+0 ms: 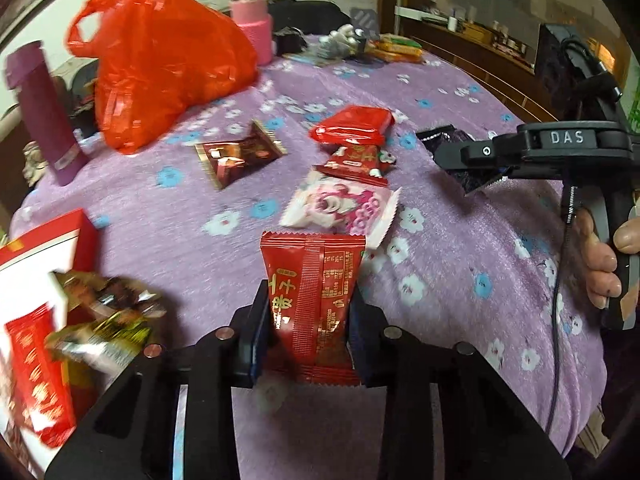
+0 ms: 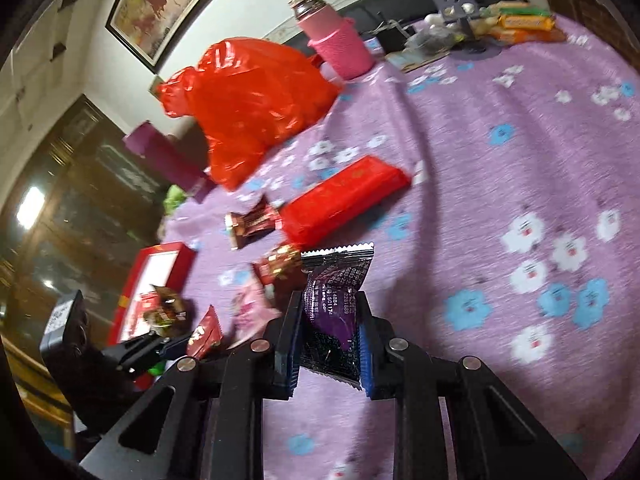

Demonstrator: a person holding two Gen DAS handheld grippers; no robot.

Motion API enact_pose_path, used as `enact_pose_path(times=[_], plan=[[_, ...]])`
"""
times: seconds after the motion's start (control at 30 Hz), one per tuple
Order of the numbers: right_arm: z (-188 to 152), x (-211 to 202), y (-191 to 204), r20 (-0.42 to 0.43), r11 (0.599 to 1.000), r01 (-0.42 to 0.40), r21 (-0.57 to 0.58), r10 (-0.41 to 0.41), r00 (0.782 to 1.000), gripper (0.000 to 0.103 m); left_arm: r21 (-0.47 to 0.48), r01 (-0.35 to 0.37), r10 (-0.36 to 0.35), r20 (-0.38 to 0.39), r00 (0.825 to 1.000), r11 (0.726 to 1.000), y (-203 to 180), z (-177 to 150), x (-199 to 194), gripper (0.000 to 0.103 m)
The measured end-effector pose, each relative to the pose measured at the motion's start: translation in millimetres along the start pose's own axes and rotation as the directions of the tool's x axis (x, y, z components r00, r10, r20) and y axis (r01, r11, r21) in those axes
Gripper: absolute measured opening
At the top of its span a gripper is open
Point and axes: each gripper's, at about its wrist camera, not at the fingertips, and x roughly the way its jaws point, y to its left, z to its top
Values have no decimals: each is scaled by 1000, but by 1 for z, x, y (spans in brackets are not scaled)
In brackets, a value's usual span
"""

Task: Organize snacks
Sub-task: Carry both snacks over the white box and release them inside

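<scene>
Left wrist view: left gripper (image 1: pixel 310 312) fingers pinching red snack packet (image 1: pixel 312 280) upright, lifted clear of desk (image 1: pixel 460 260), likely bound for red box (image 1: pixel 52 248) alongside. Right gripper (image 2: pixel 330 332) fingers pinching purple-black packet (image 2: pixel 336 300); loose snacks remain on purple cloth.

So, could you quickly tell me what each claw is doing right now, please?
Left claw: closed on the red snack packet.
Right claw: closed on the purple-and-black snack packet.

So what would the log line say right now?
left gripper: holds red packet | right gripper: holds purple packet
</scene>
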Motion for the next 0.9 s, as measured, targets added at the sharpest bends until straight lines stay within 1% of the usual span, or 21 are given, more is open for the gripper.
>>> enact_pose_path(times=[0.1,0.2,0.33,0.47,0.53,0.7,0.9], plan=[[-5,2,12,-8,1000,-21,-8,21,1000,23,-28,-36,37,35,999,999,11,-11,-24,31],[-11,9,35,-31,997,-78,-22,78,996,23,-72,-73,77,50,996,995,29,-22,-44,31],[-18,25,75,-65,989,-125,-78,120,991,23,-168,-151,166,75,983,974,68,-39,-75,31],[-22,43,122,-90,974,-177,-142,165,982,23,-261,-237,268,88,959,936,107,-56,-100,32],[-24,53,148,-100,964,-203,-172,188,977,23,-305,-282,323,91,942,910,126,-65,-111,32],[-32,80,207,-127,936,-252,-244,227,966,22,-367,-359,411,71,909,858,158,-86,-123,32],[-48,110,260,-182,899,-317,-303,273,945,22,-415,-384,440,46,897,825,182,-104,-125,32]])
